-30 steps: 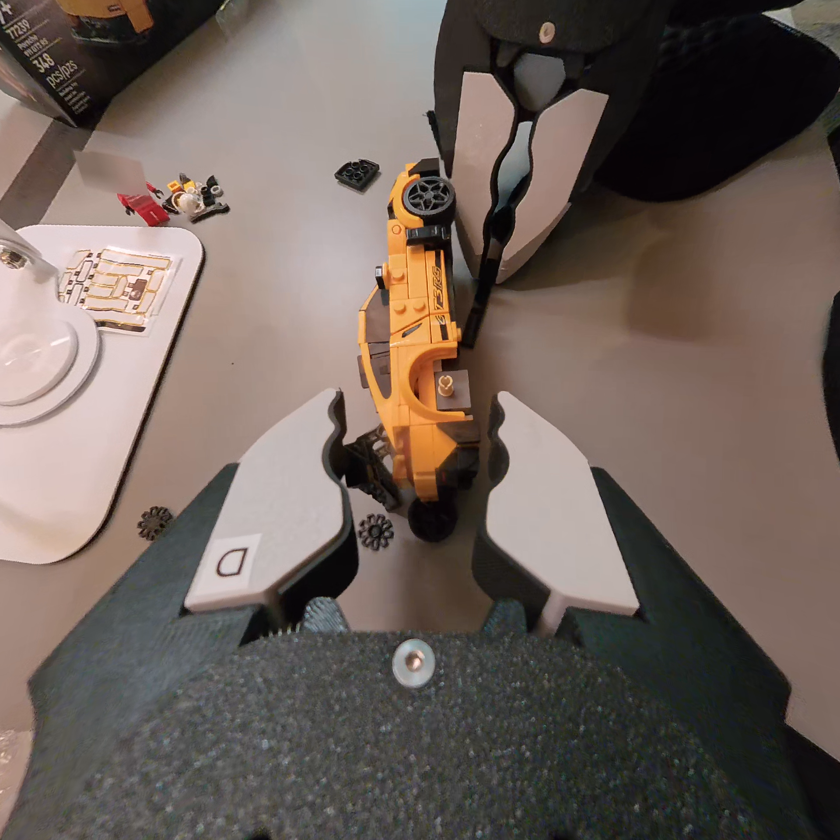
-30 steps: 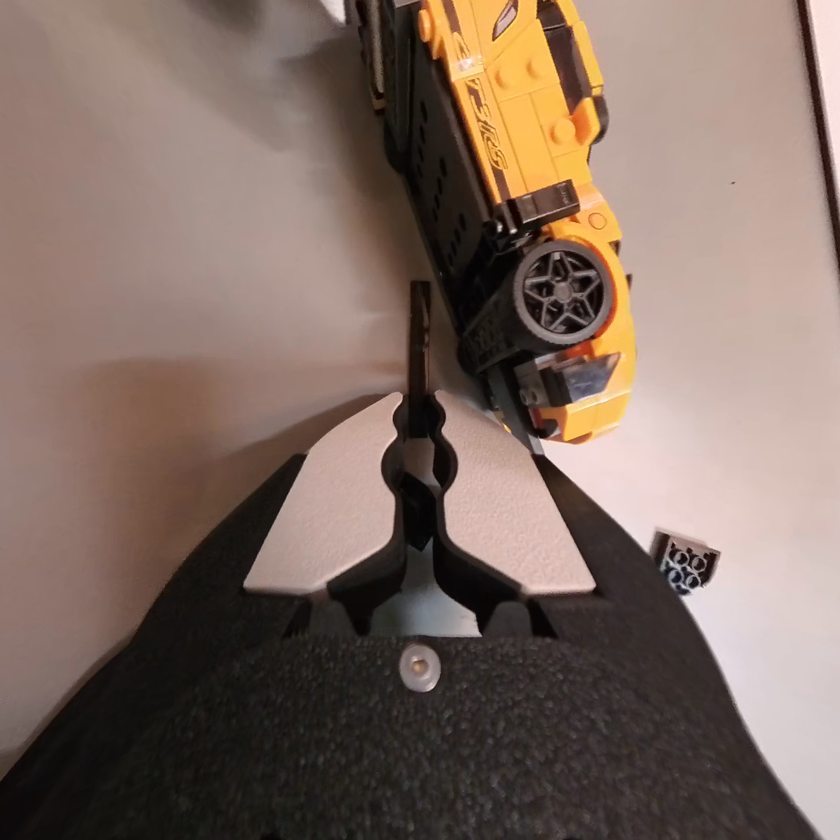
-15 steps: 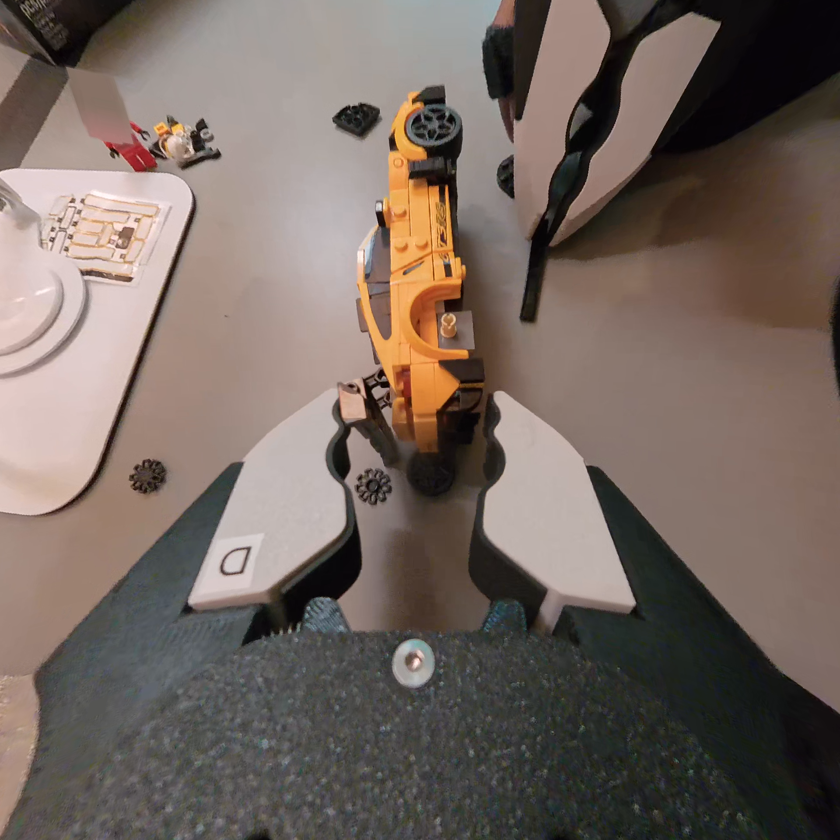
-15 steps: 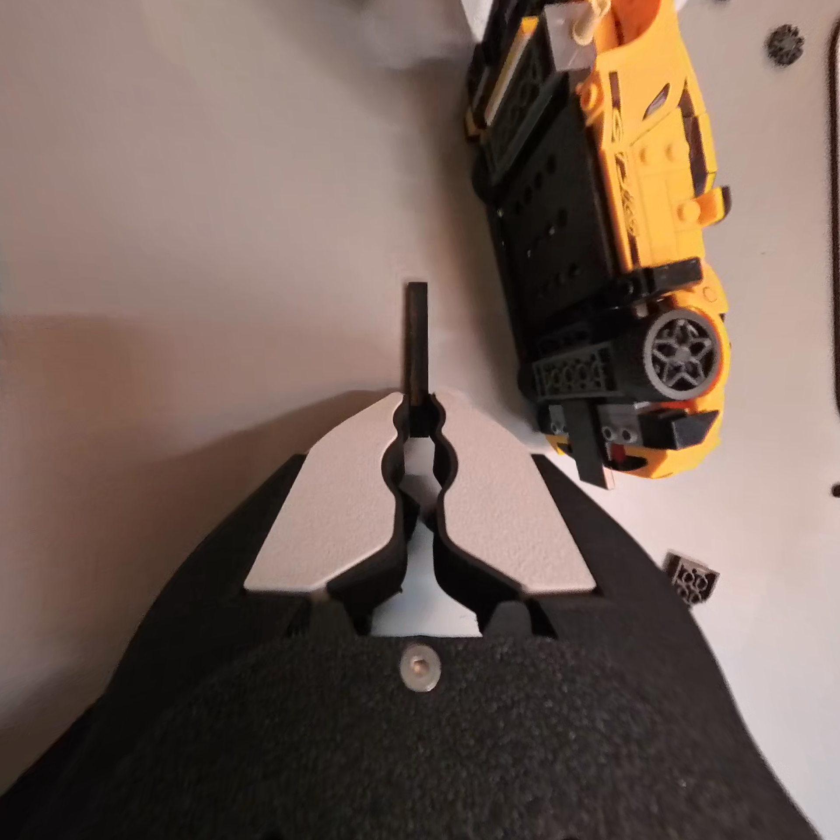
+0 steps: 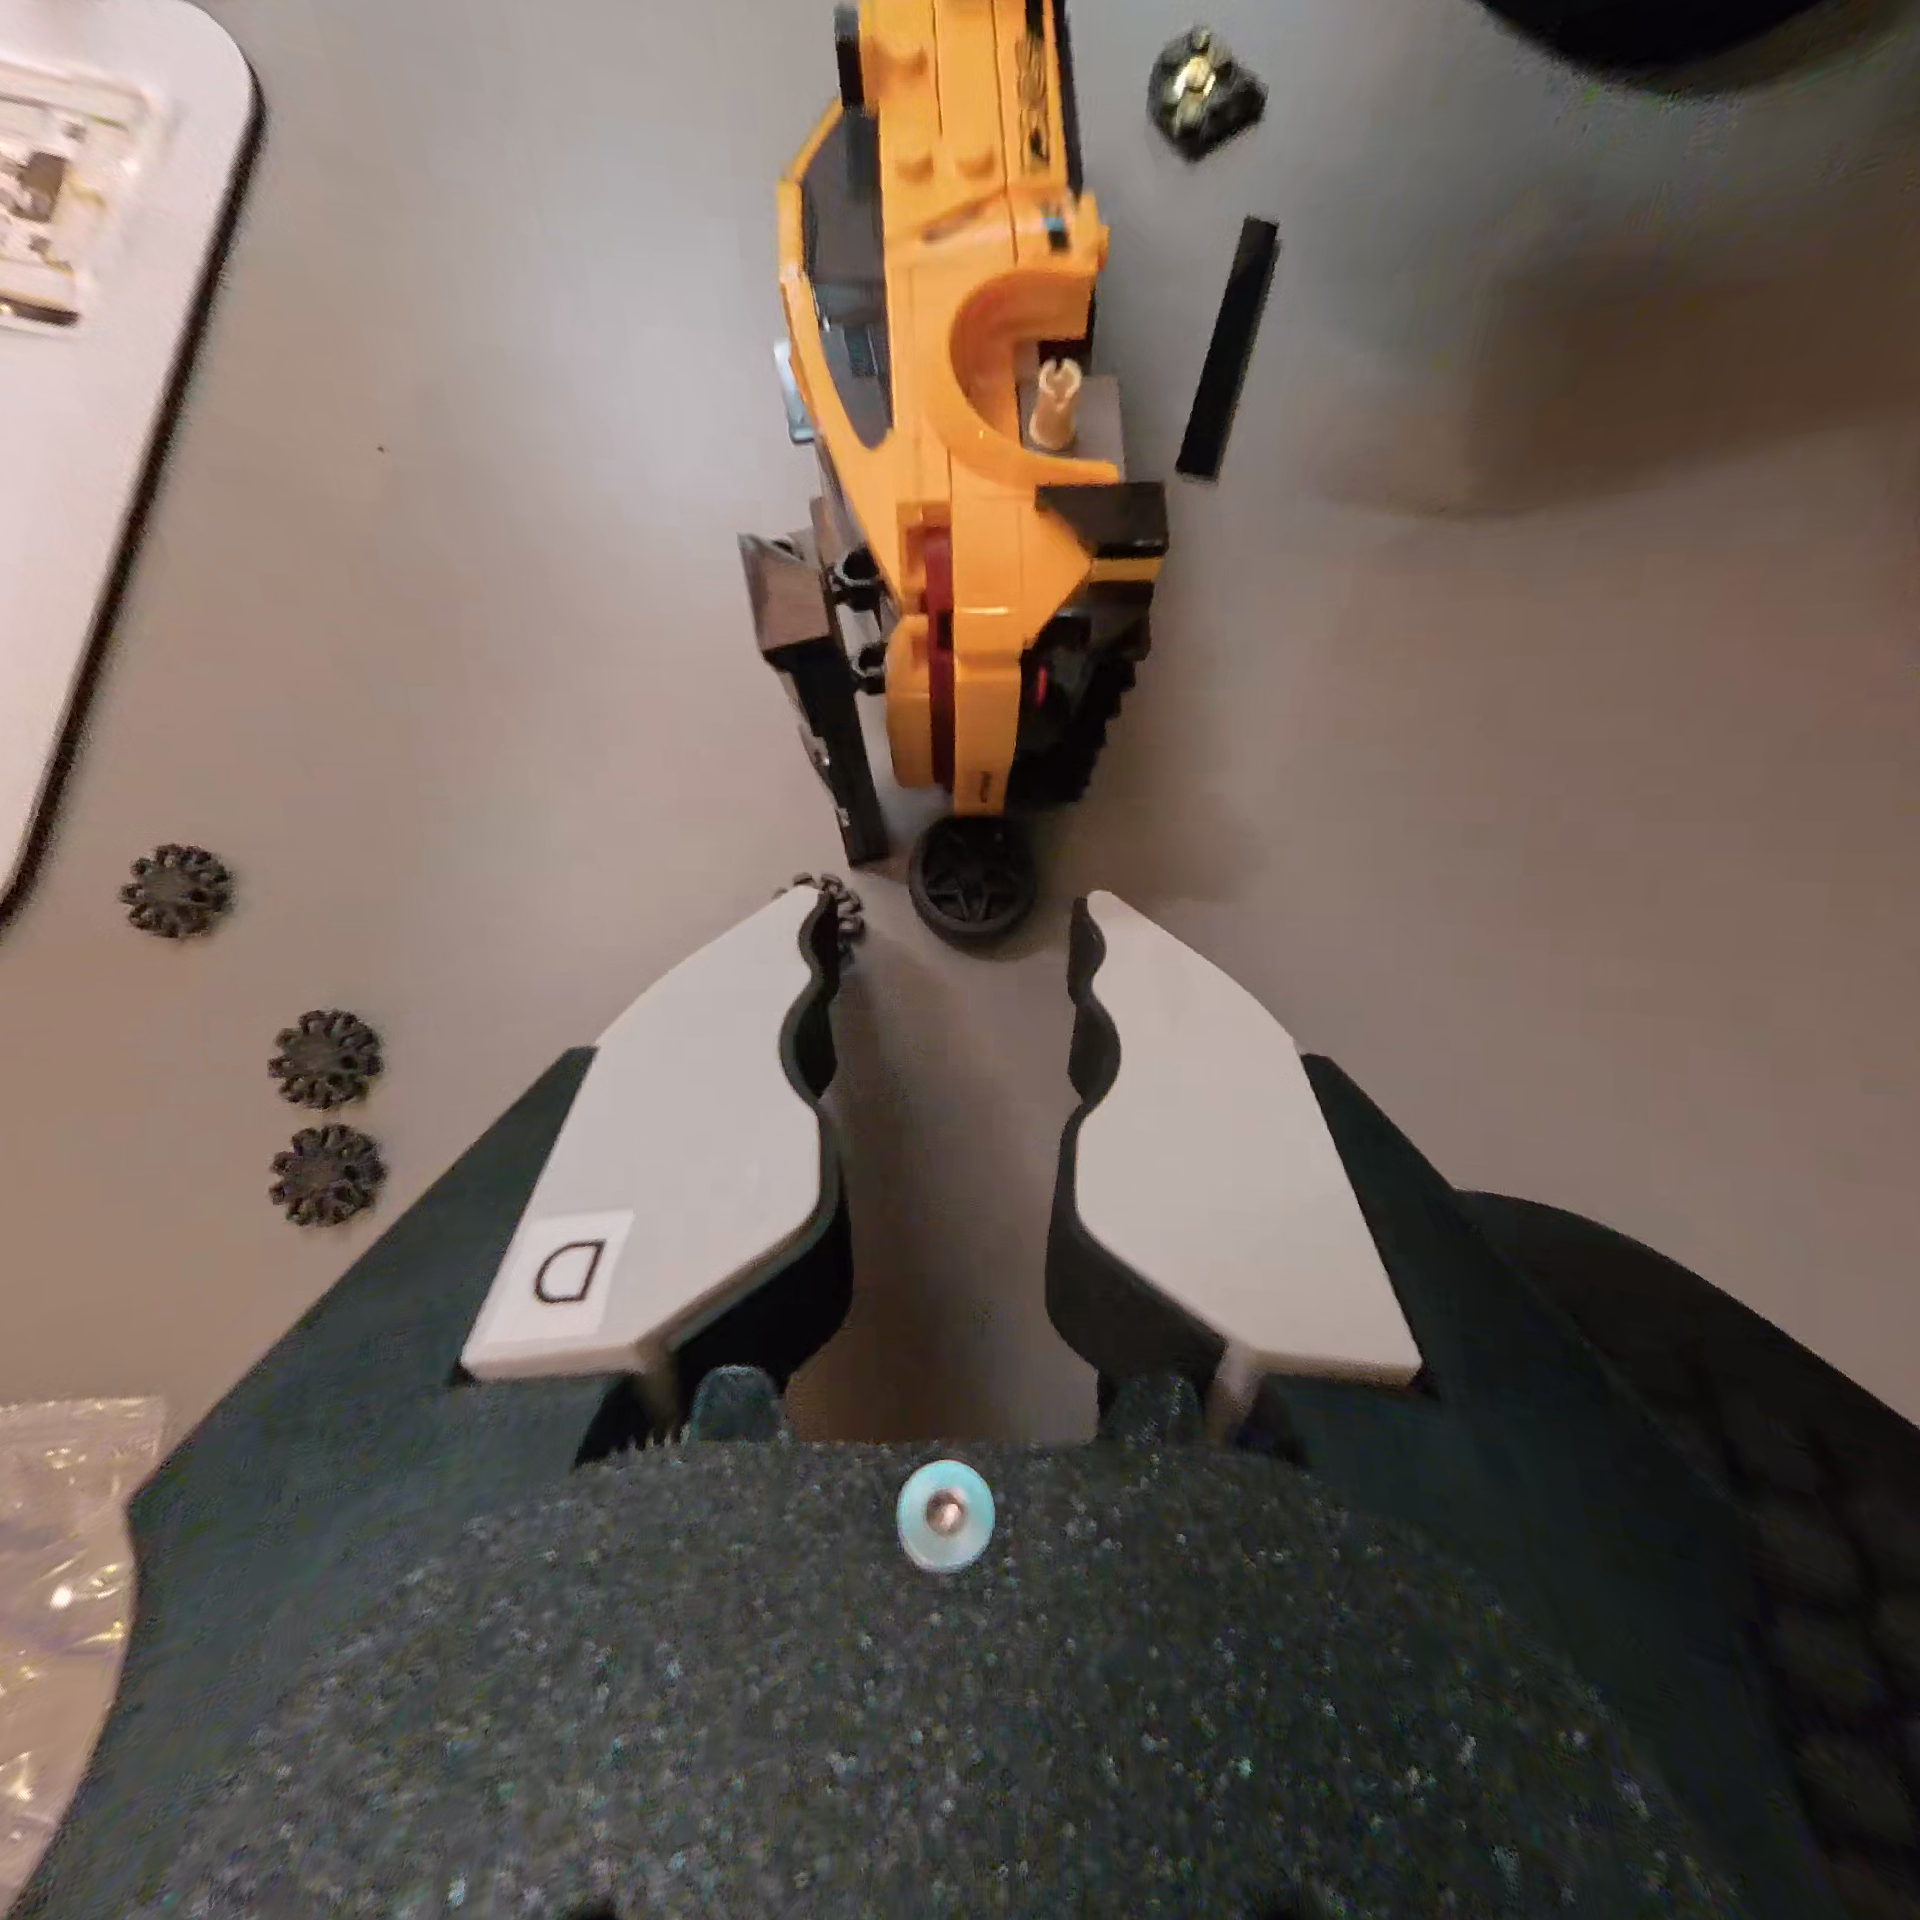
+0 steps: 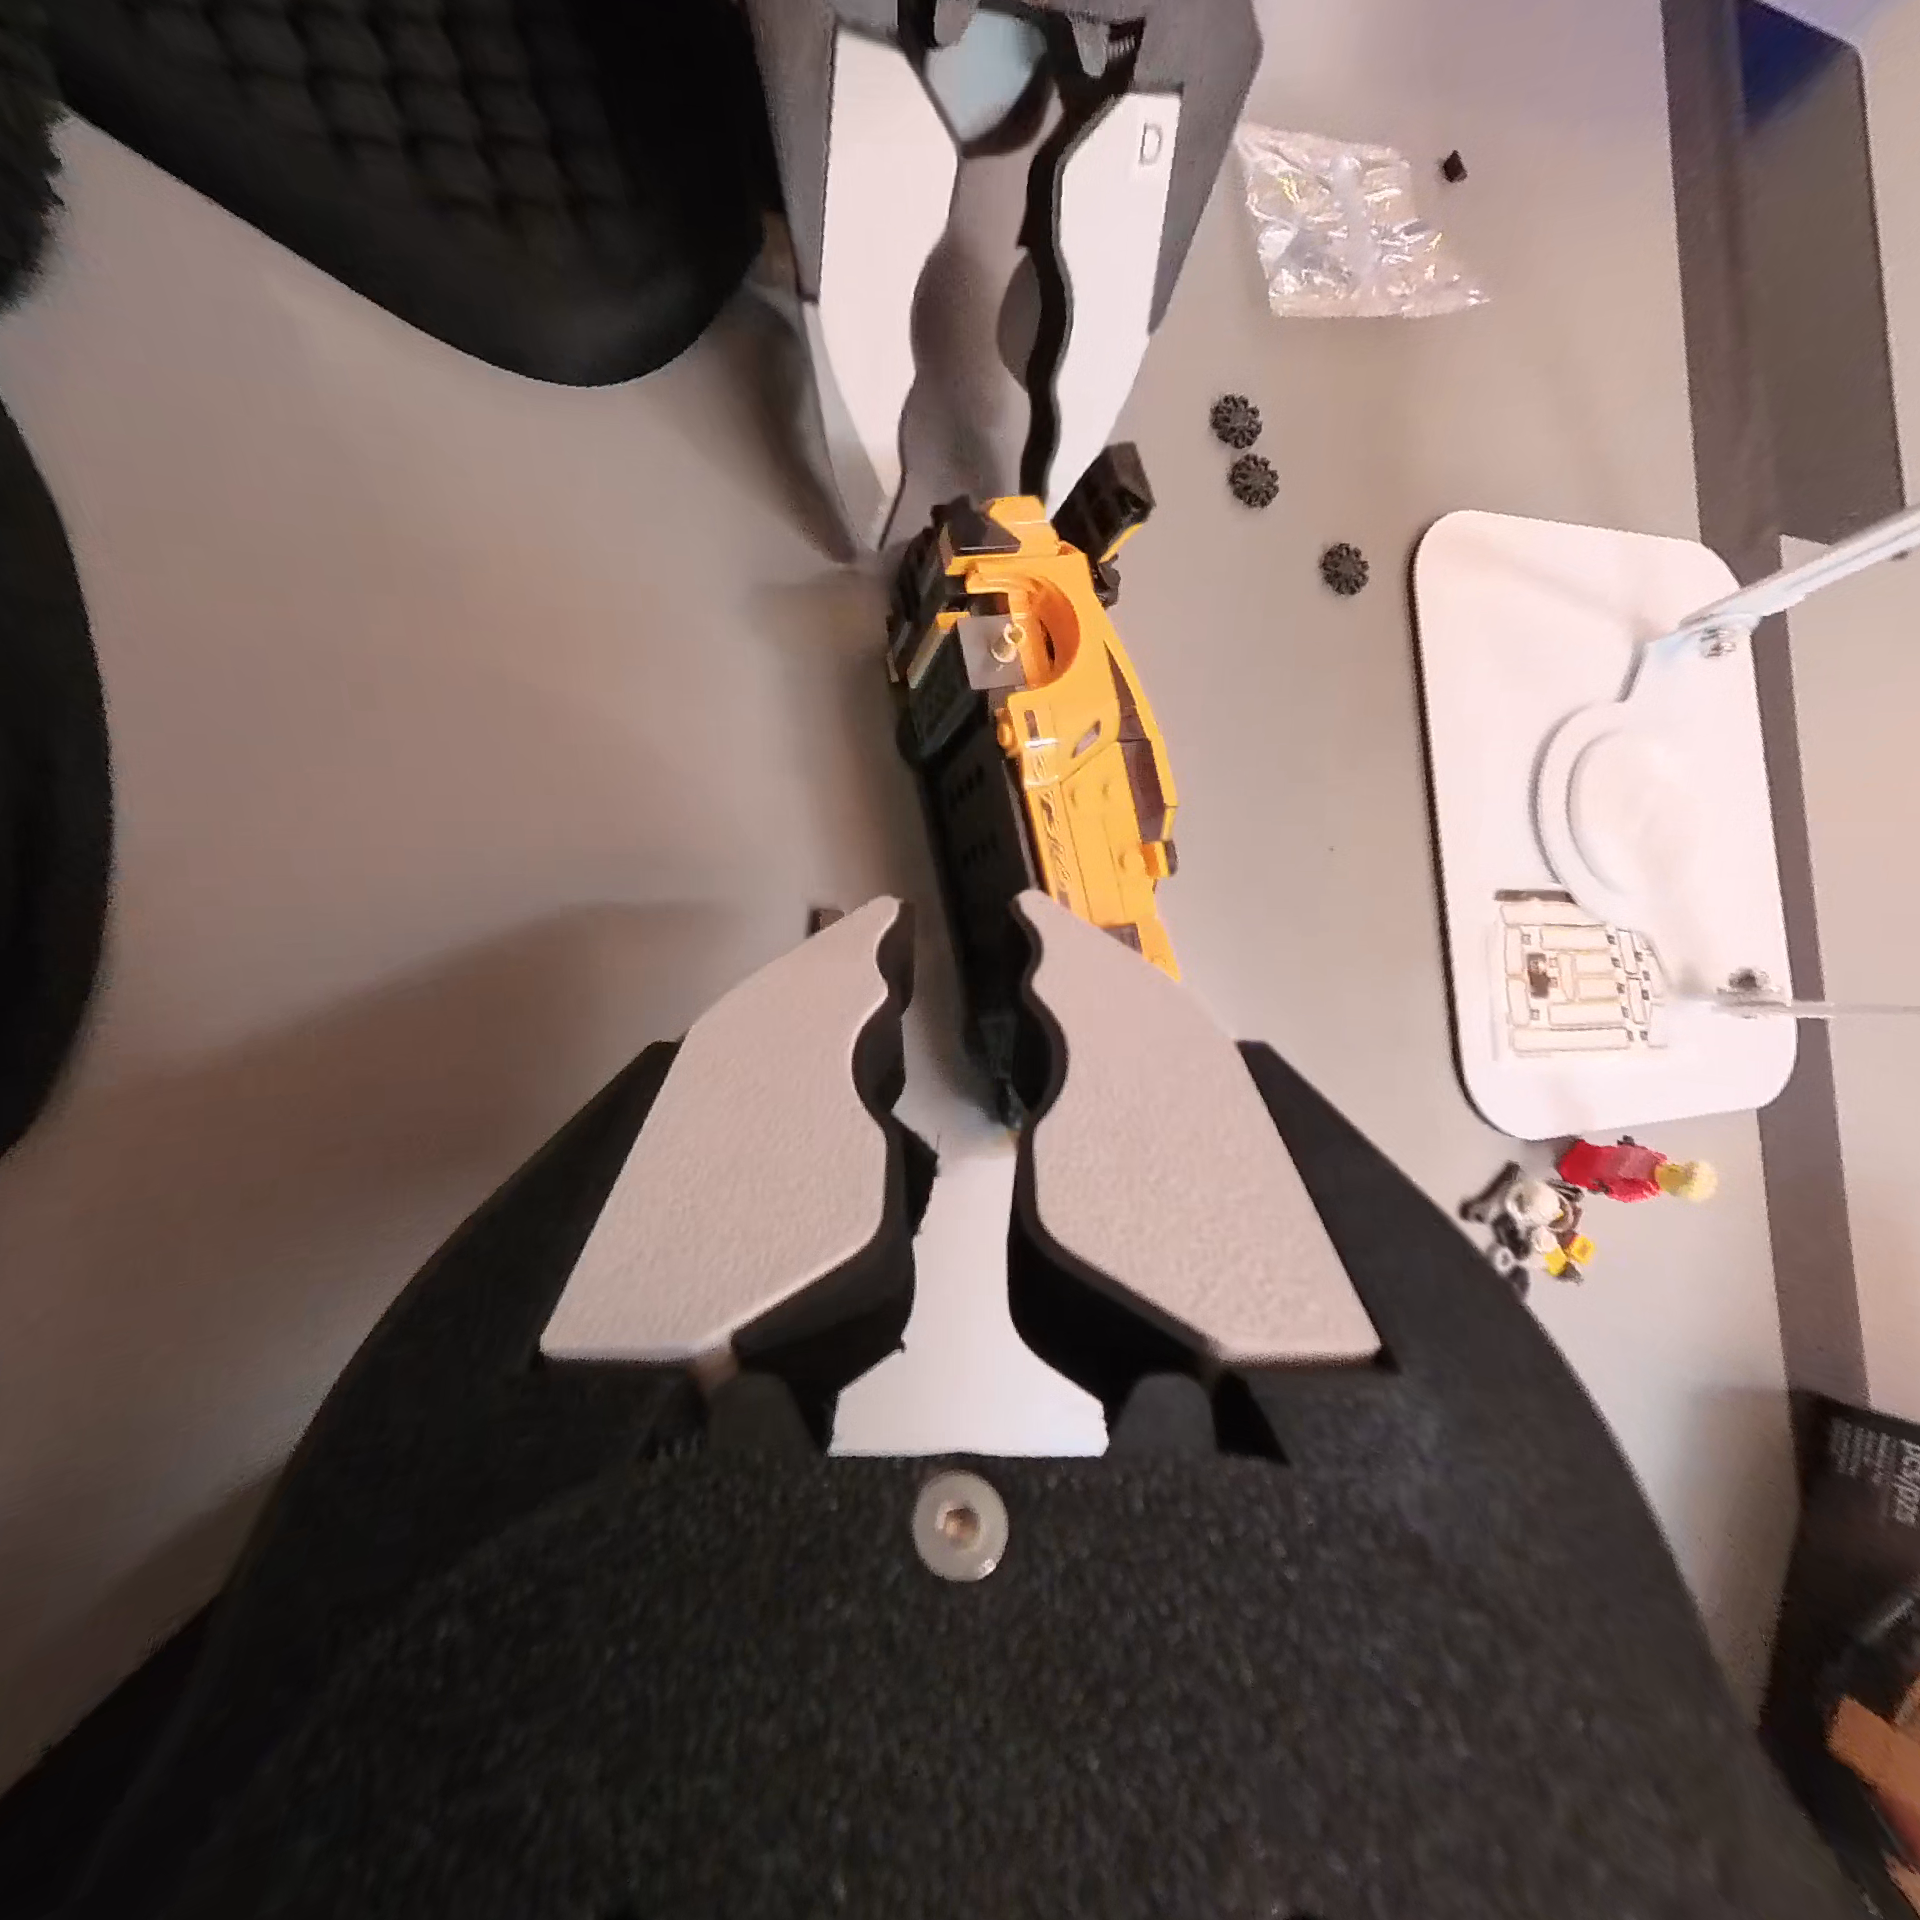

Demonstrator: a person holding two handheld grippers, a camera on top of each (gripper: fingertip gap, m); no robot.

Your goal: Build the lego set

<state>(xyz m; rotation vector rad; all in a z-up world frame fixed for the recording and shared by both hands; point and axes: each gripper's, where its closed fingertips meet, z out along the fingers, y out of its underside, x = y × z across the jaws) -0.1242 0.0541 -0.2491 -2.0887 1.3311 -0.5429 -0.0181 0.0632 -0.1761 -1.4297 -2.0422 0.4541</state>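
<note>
A: How are the jaws set?

B: The right gripper [image 6: 961,914] is now parted and empty; the black strip [image 5: 1228,348] gripped a second ago has been let go and lies flat on the table [image 5: 1558,831], just beside the car [image 5: 966,416].

A: And the left?

B: The left gripper [image 5: 951,909] is spread wide, nothing held, and has been drawn back from the car's rear. A loose wheel [image 5: 974,878] lies between them.

A: Meaning?

B: The strip seems not yet attached.

The toy car [image 5: 956,416] lies on its side on the table [image 5: 1507,831], a flat strip [image 5: 1228,348] just beside it on its right, a loose wheel [image 5: 974,880] at its near end, three small gears [image 5: 324,1057] off left.
</note>
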